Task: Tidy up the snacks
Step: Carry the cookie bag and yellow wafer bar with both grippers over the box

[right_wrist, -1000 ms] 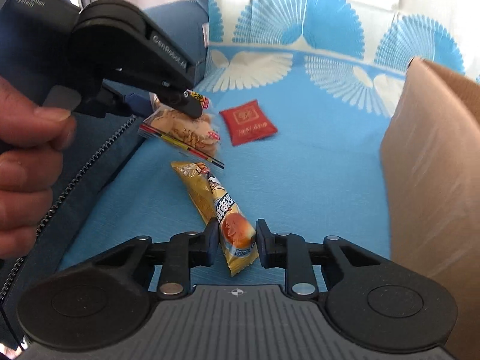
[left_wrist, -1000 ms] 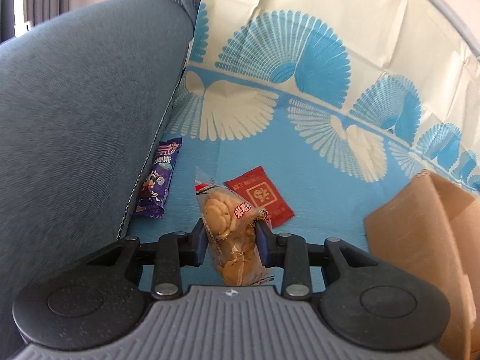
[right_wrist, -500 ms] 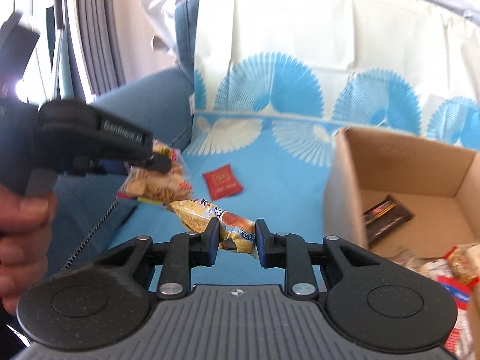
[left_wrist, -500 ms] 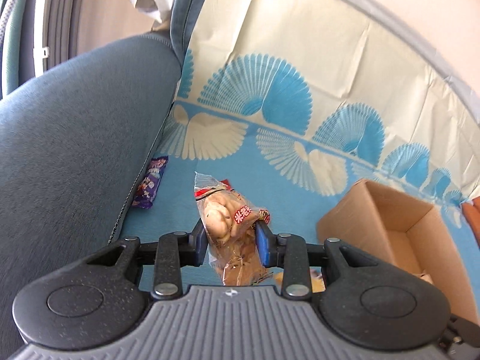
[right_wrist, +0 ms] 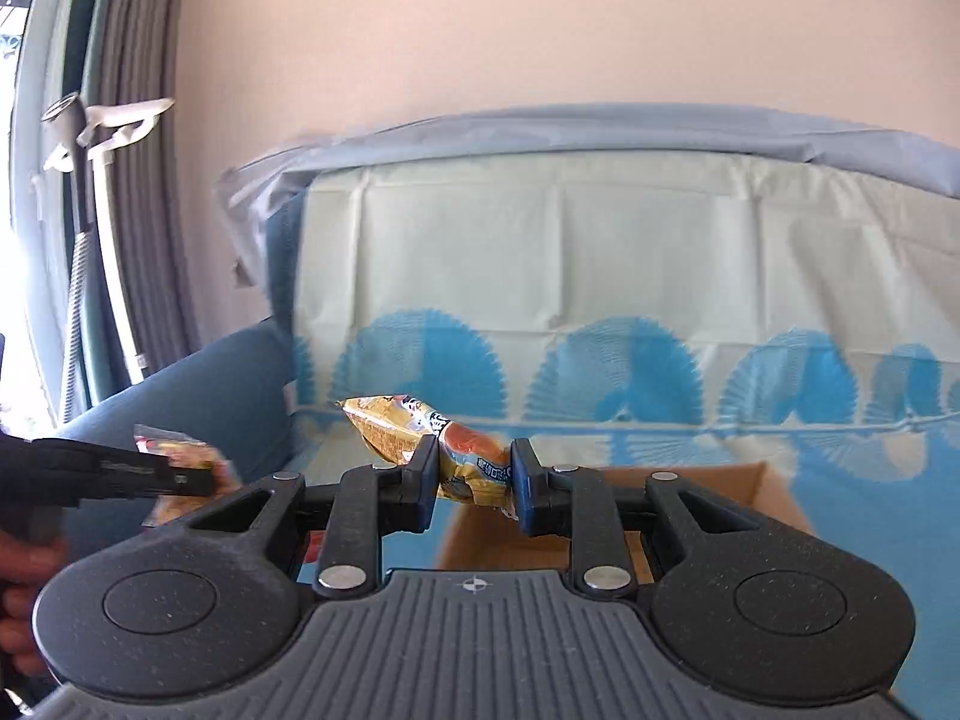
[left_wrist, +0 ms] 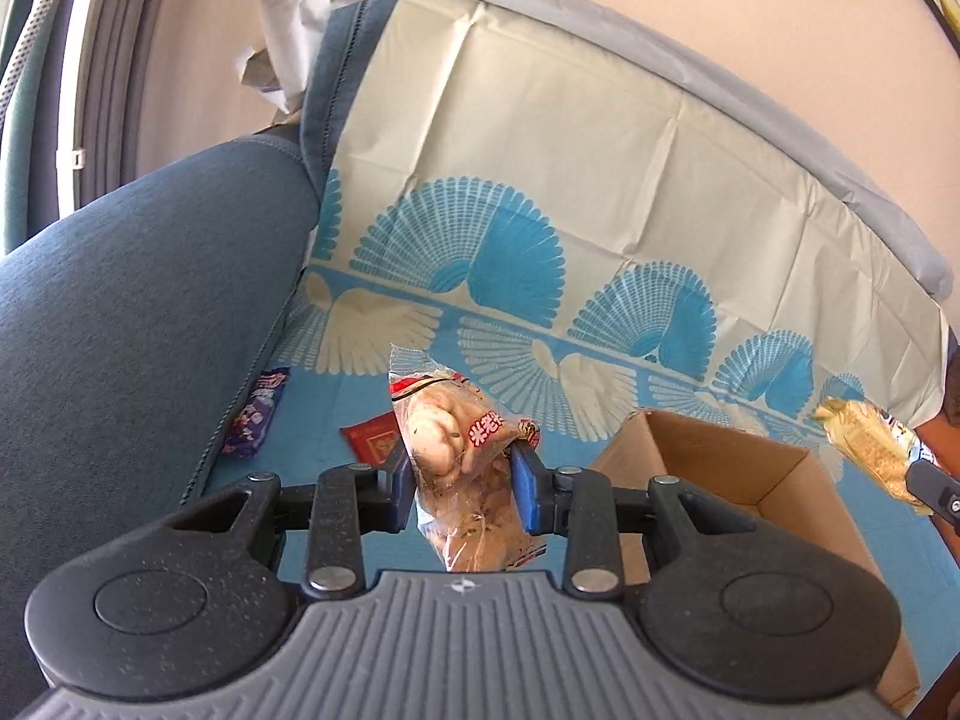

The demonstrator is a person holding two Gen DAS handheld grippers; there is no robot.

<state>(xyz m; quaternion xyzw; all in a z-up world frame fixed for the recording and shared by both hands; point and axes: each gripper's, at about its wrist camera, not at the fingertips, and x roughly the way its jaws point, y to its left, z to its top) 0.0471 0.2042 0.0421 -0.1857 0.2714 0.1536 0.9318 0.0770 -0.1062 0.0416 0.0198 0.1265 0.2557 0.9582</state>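
Observation:
My left gripper [left_wrist: 462,480] is shut on a clear bag of brown biscuits [left_wrist: 456,450], held in the air above the blue sofa seat. My right gripper [right_wrist: 473,474] is shut on a yellow snack packet [right_wrist: 420,429], which sticks out to the left of its jaws. An open cardboard box [left_wrist: 720,468] stands on the seat to the right of the left gripper; the same box [right_wrist: 690,483] lies just beyond the right gripper. The yellow packet [left_wrist: 870,444] also shows at the right edge of the left wrist view. The left gripper [right_wrist: 198,477] with its bag appears at the left of the right wrist view.
A red packet [left_wrist: 372,441] and a purple packet [left_wrist: 255,414] lie on the blue patterned cover [left_wrist: 480,252] beside the dark blue armrest [left_wrist: 132,312]. The sofa back rises behind. A hand [right_wrist: 24,594] holds the left gripper. Curtains hang at far left.
Both grippers have risen with their packets and swung right toward the box. The right gripper now points more level, at the sofa back. The box has come into the left wrist view.

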